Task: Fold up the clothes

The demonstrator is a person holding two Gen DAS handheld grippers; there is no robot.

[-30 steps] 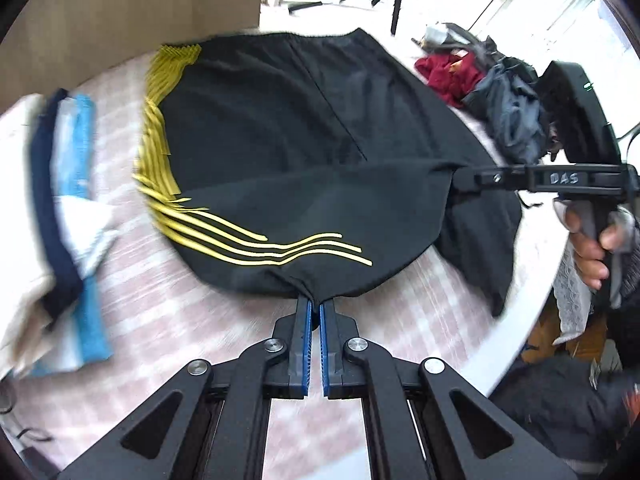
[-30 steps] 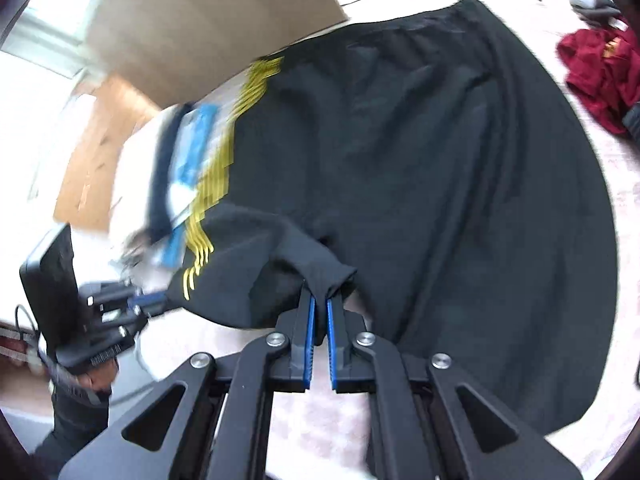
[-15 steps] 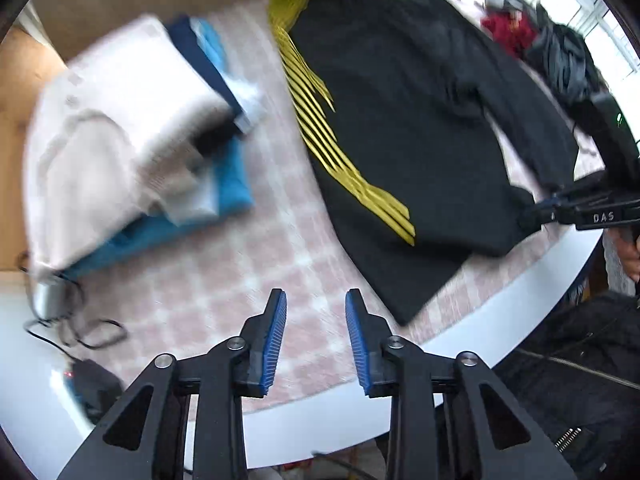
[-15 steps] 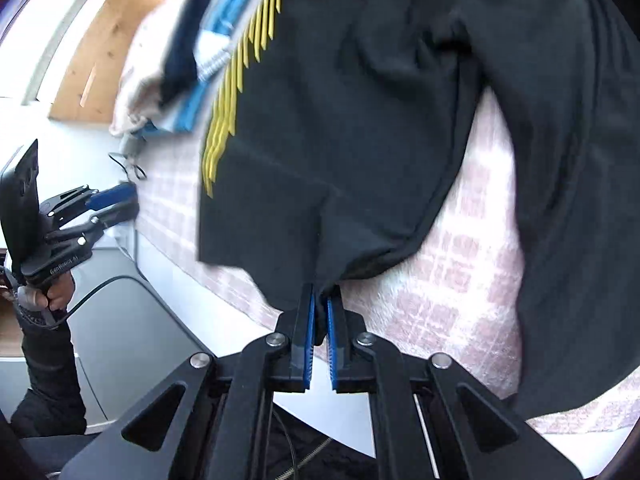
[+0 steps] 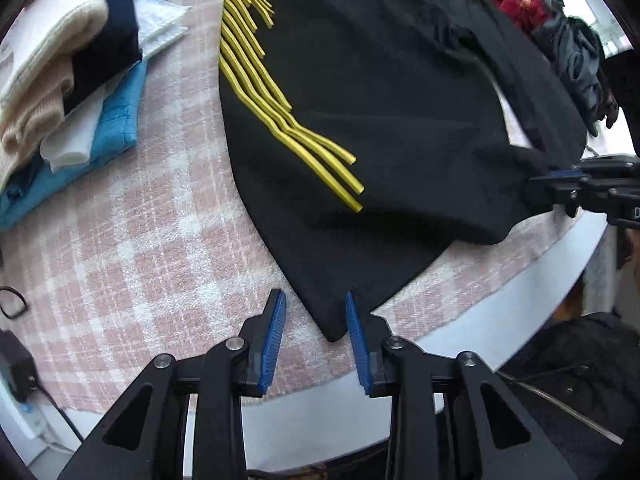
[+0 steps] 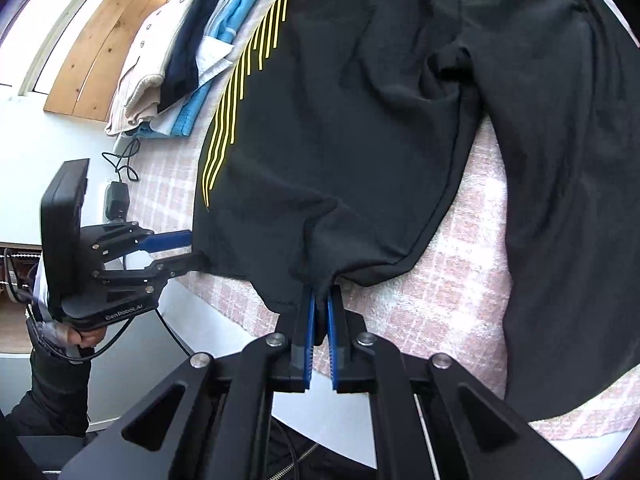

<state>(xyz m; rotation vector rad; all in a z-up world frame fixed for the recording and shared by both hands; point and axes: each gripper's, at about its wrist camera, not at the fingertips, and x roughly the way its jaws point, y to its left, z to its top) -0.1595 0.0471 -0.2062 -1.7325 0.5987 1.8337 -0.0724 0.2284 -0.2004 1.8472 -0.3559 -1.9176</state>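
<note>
- The black shorts [image 5: 384,92] with yellow stripes [image 5: 280,120] lie spread on a pink checked cloth [image 5: 132,248] over a white table [image 5: 532,300], one leg folded across the other.
- A pointed hem corner of the shorts sits near the table's front edge, between the blue pads [image 5: 274,336] of the left gripper [image 5: 314,336], whose jaws stand apart with the cloth loose between them.
- The right gripper [image 6: 319,322] is clamped on a bunched hem of the shorts at the table edge.
- A pile of folded clothes [image 5: 68,64], cream, navy, white and blue, lies beside the striped side.
- Red and grey garments [image 5: 560,28] are heaped at the far right.
- A charger [image 6: 116,198] with its cable lies on the table near the pile.
</note>
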